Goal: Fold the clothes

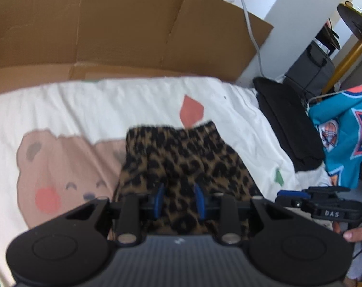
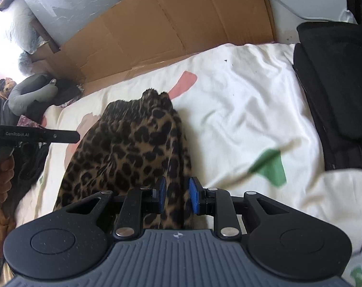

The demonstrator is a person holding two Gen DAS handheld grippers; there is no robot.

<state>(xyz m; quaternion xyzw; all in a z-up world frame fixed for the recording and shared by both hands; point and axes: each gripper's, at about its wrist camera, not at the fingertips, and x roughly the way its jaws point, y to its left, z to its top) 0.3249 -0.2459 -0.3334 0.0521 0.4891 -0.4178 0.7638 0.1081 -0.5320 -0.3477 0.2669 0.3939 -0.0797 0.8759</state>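
Leopard-print garment (image 1: 181, 165) spread on a white bedsheet (image 1: 85, 105) with a bear picture, waistband at the far end, near hem under both tools. Left gripper (image 1: 179, 201) directly over the near edge of the garment, blue pads (image 1: 160, 199) a little apart, with the printed cloth lying between them; not clear whether really pinched or only bracketed. Right gripper (image 2: 178, 197) at the right near edge of the same garment, pads (image 2: 194, 197) narrowly apart, a bunched fold of cloth passing between them and reaching back to the tool body; seems clamped on it. In the right wrist view, garment bunched and raised along its right side. Folded black cloth (image 1: 286, 124) at the right edge of the bed, well apart. Brown cardboard (image 1: 123, 28) standing along the far side.
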